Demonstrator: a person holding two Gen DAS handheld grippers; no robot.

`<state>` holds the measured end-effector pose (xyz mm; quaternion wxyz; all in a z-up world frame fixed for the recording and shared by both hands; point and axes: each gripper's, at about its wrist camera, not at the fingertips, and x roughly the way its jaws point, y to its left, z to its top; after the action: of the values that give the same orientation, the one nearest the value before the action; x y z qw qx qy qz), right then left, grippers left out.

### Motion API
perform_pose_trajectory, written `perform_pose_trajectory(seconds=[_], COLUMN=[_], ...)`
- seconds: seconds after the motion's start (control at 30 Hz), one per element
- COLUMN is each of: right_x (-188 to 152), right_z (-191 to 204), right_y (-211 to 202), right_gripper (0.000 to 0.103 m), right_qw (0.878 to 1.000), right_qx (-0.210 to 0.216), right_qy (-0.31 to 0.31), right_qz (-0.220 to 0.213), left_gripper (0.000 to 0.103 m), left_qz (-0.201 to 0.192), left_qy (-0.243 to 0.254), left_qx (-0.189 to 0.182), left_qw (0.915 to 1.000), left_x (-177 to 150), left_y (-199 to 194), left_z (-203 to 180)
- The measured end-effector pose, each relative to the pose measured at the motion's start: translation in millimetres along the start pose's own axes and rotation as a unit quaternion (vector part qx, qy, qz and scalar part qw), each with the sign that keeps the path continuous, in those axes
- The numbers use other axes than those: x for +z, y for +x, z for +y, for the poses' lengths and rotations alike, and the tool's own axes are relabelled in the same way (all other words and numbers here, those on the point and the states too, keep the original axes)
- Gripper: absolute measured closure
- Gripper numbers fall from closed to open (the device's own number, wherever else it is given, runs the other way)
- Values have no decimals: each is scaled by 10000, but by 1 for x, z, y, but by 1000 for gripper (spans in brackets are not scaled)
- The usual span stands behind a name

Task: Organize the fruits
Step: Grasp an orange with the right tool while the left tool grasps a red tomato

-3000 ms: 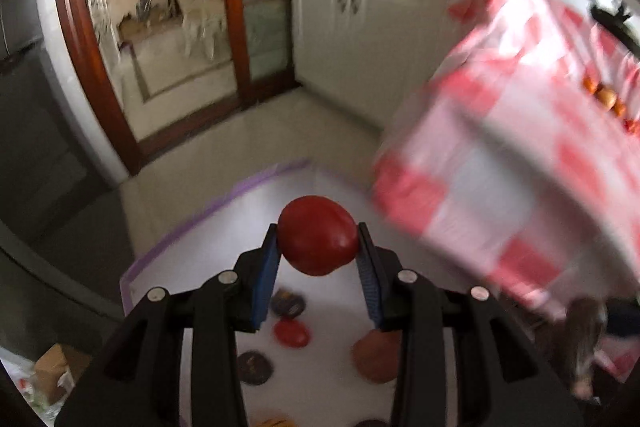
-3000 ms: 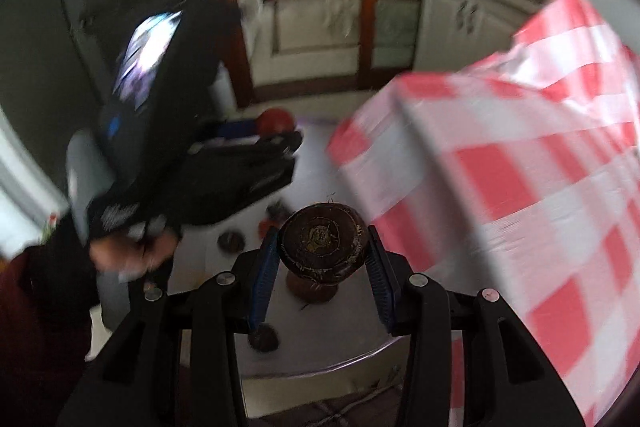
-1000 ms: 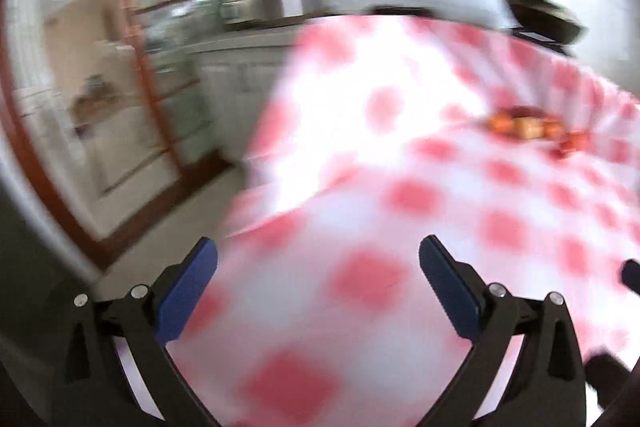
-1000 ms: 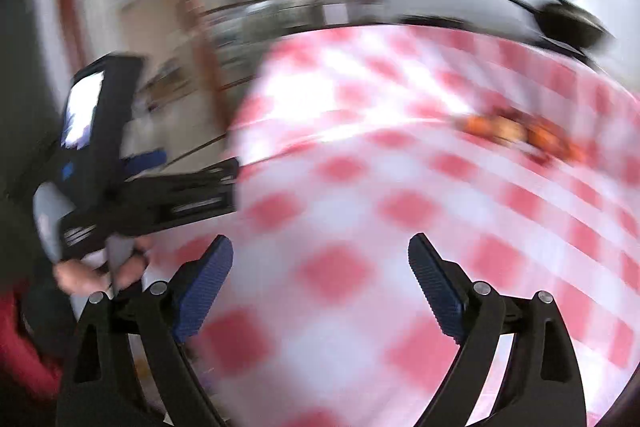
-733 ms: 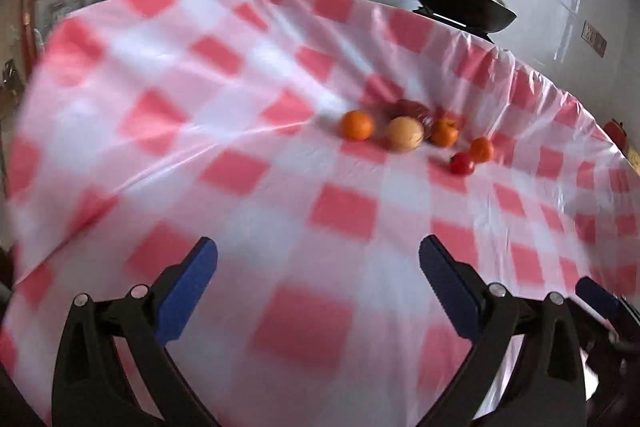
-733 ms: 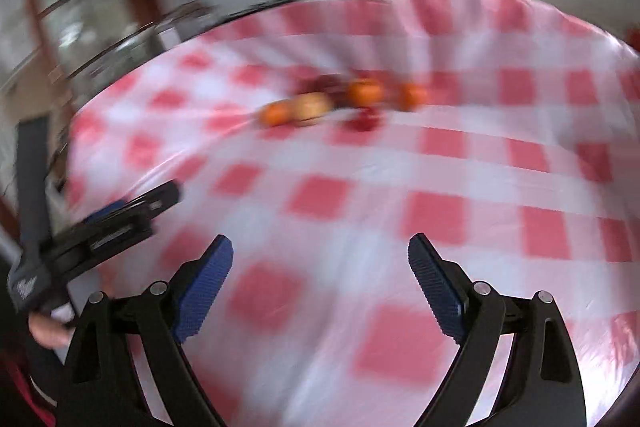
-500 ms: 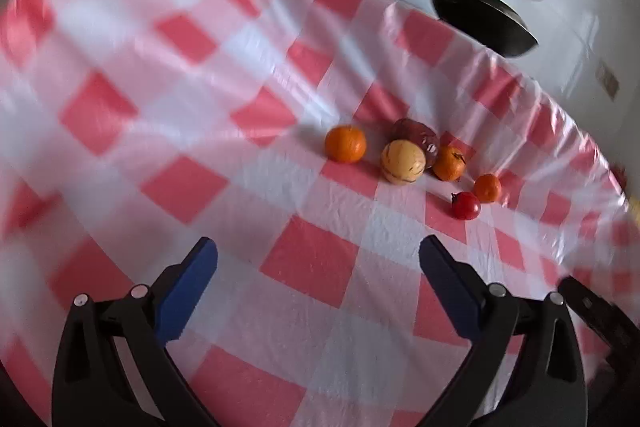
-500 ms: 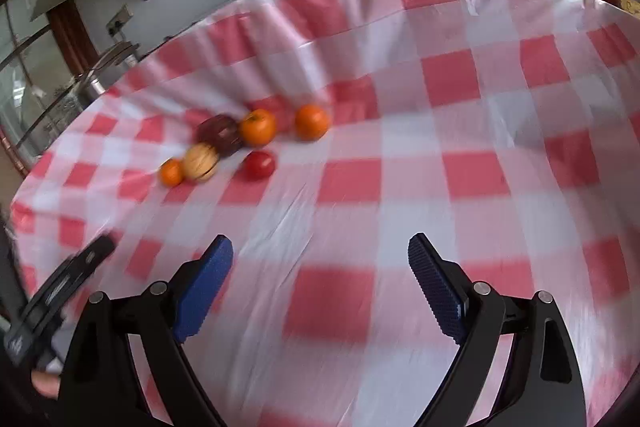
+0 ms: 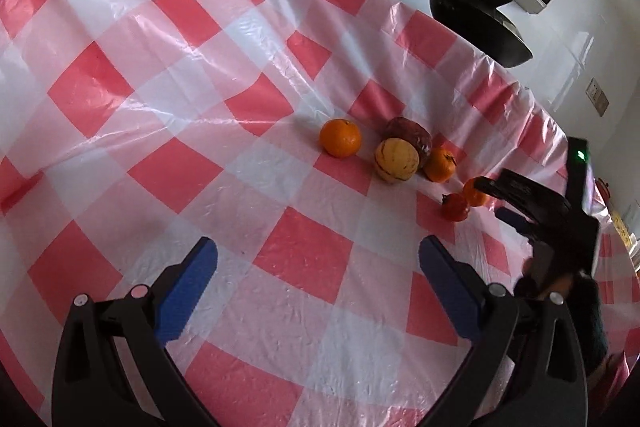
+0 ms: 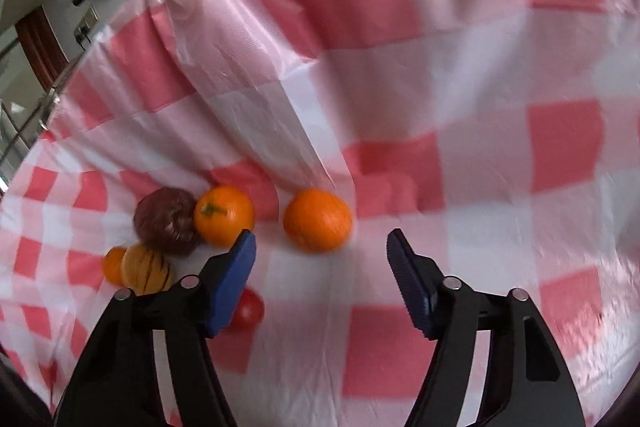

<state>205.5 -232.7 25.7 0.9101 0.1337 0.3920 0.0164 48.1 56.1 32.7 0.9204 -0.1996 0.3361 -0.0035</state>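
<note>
Hovering over the worktop [image 9: 160, 155] with its red-and-white checked plastic cloth, I am holding the left gripper [image 9: 318, 281] released, its blue pads spread wide with only bare cloth between them. From the left wrist view the fruits are lying in a loose cluster toward one o'clock of that gripper: a large orange [image 9: 340, 137] sitting alone at the cluster's nine o'clock side, a yellow striped fruit [image 9: 396, 160] touching a dark maroon fruit [image 9: 410, 135] behind it, a smaller orange [image 9: 440, 165] just beside those two at their three o'clock, and further toward four o'clock a small red fruit [image 9: 455, 206] next to another orange [image 9: 474, 191] that is partly hidden by the right gripper [image 9: 508, 203], which is reaching in from the right edge with a person's hand behind it. In the right wrist view I am closing the right gripper [image 10: 322, 255], and nothing is being pressed between its pads; that same orange [image 10: 318, 220] is resting on the cloth just beyond the fingertips at twelve o'clock. The red fruit [image 10: 248, 309] is peeking out beside the left-hand pad at about eight o'clock. A black pan [image 9: 476, 23] is sitting beyond the worktop's far edge.
</note>
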Motion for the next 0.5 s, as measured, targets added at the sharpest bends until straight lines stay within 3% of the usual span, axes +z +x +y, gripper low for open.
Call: perform_pose_trajectory(seconds=[0.07,0.13,0.17,0.2,0.27,0.5], right_x=[6,8,8,7,2,-49], right_z=[5,10,11,13,15,-38], right_y=[10,24,28,28,23,-63], right_gripper=[41,49,53,65,65,65], right_qw=[9999,9989,9984,9979,9972,9973], right_qx=[-131,-375,-450,-535,-534,34], right_qy=[-41,-125,-151,-249,-420,577], right_qz=[57,249,303,266,314,-457], left_gripper=[2,2,2,2,2,2], left_qz=[13,34,38,36,43,44], left_qy=[-25,-49,-68,-83,-66,50], left_qx=[-46,-92,-96,-99,-104,-96], left_qw=[10000,9999,9999,9999,9999,9999], left_x=[0,0,0,0,-1,-3], left_y=[0,1,1,1,1,-1], left_z=[1,2,3,4,4,0])
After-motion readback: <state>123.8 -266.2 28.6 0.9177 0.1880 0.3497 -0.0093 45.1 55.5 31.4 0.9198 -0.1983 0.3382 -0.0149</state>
